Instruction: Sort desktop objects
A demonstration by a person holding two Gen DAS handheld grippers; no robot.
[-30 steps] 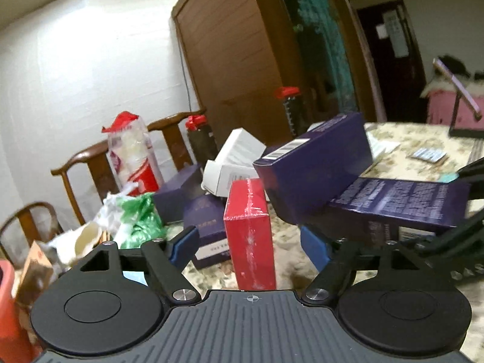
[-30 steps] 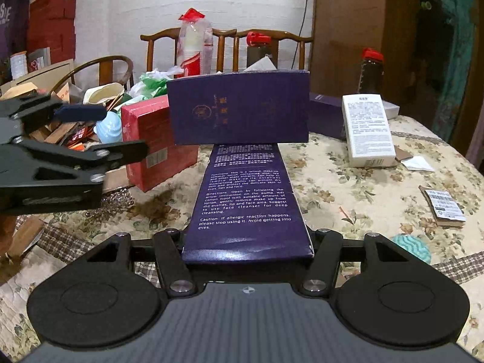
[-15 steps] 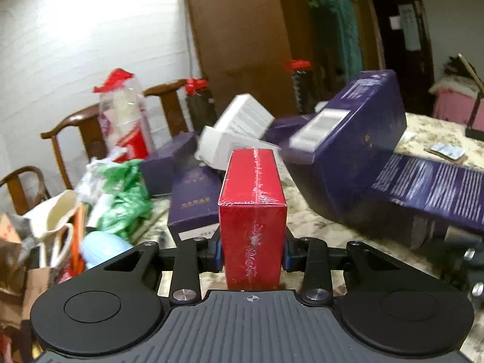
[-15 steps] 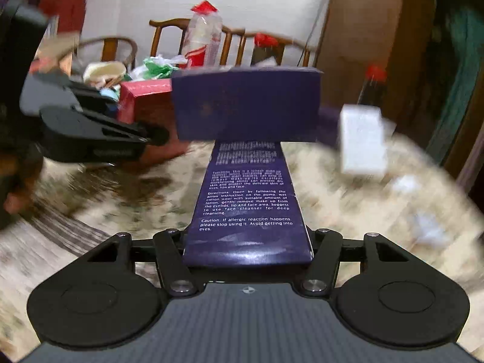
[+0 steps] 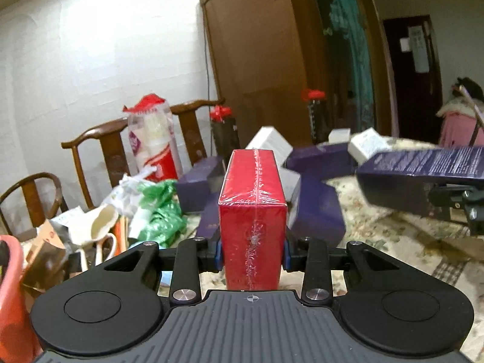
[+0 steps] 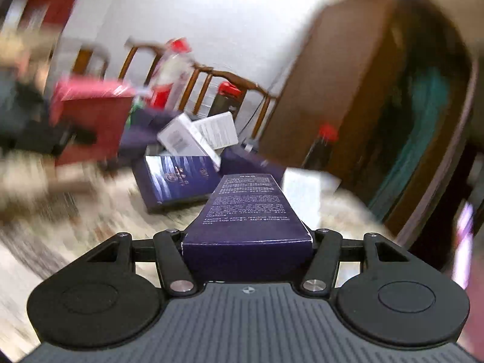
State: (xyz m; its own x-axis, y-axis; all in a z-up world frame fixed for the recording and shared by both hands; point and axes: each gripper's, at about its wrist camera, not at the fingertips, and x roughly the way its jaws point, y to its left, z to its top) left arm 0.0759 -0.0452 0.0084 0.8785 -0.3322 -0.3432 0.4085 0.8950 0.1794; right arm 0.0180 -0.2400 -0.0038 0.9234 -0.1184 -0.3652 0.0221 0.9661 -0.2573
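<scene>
Cluttered floral desk (image 5: 378, 227): left tongs (image 5: 252, 249) clamp a shrink-wrapped red box (image 5: 252, 211), probably slippery; beside it, right tongs (image 6: 246, 242) clamp a rigid-looking purple carton (image 6: 246, 208).

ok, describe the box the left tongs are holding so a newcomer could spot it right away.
Start at the cluttered table with the floral cloth, in front of the wooden chairs. The left tongs are shut on the red box, clamped at its near end. It is the only red, shiny shrink-wrapped box; those behind it are dark purple or white.
</scene>
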